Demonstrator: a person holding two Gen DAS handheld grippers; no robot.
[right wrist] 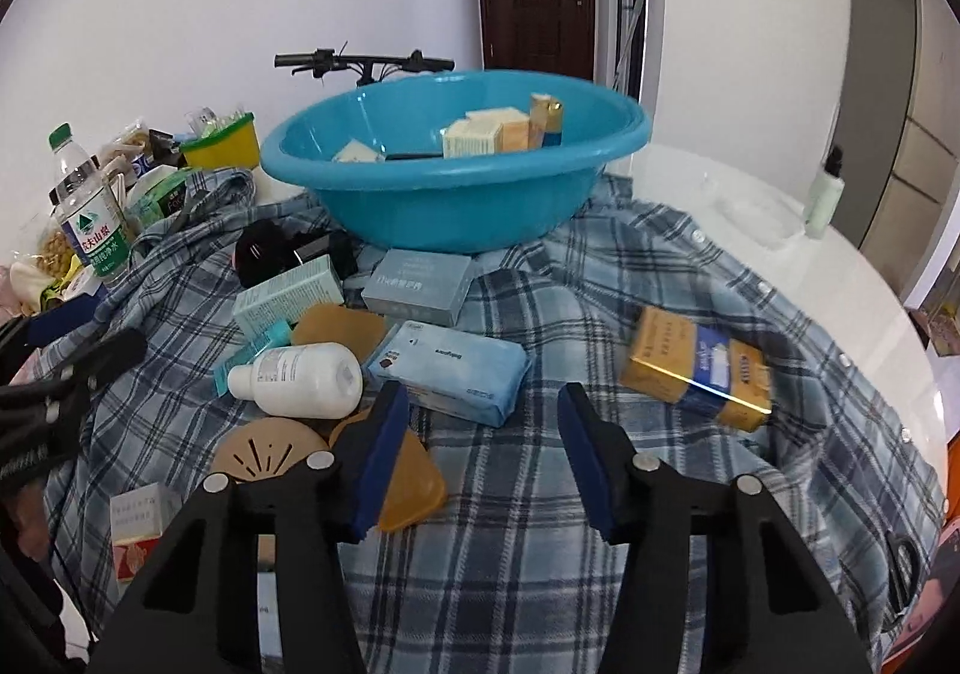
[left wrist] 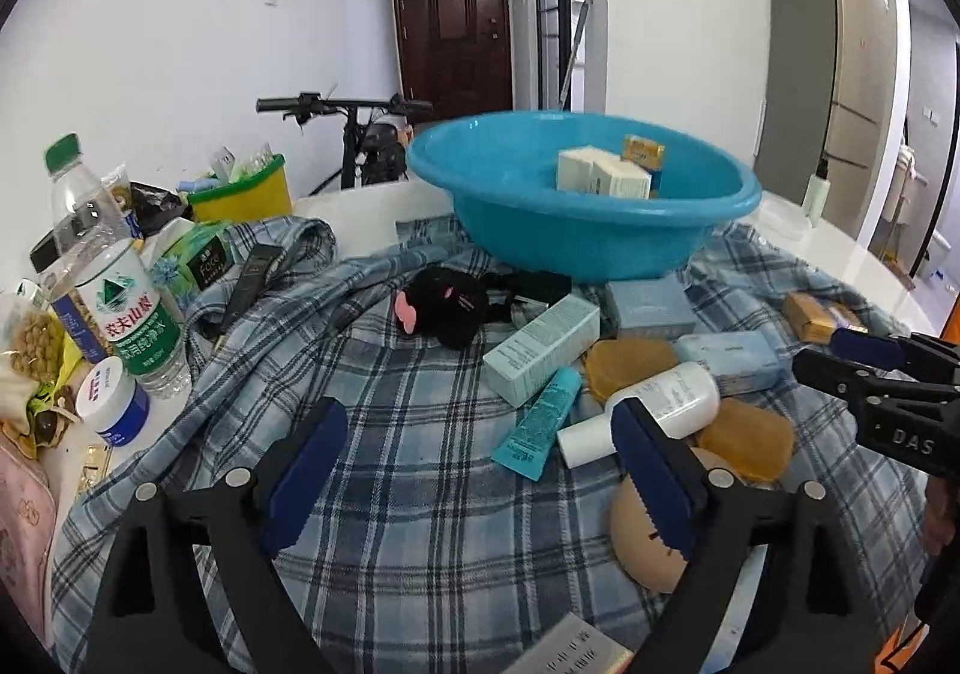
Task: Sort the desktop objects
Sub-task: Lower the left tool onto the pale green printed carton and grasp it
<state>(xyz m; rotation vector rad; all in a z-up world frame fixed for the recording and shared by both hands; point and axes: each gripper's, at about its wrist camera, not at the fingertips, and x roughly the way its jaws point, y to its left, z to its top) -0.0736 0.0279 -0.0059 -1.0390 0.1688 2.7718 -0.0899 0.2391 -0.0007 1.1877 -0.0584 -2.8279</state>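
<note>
A blue basin with several small boxes in it stands at the back of a plaid shirt. In front of it lie a white bottle, a teal tube, a mint box, a pale blue wipes pack, a light blue box and a gold and blue box. My left gripper is open over bare cloth, its right finger beside the white bottle. My right gripper is open, narrower, just short of the wipes pack, with nothing between its pads.
A water bottle, a white and blue jar, snack bags and a yellow bin crowd the left edge. A black plush lies by the basin. Amber lids sit near my right gripper. A pale green bottle stands on the white table at the right.
</note>
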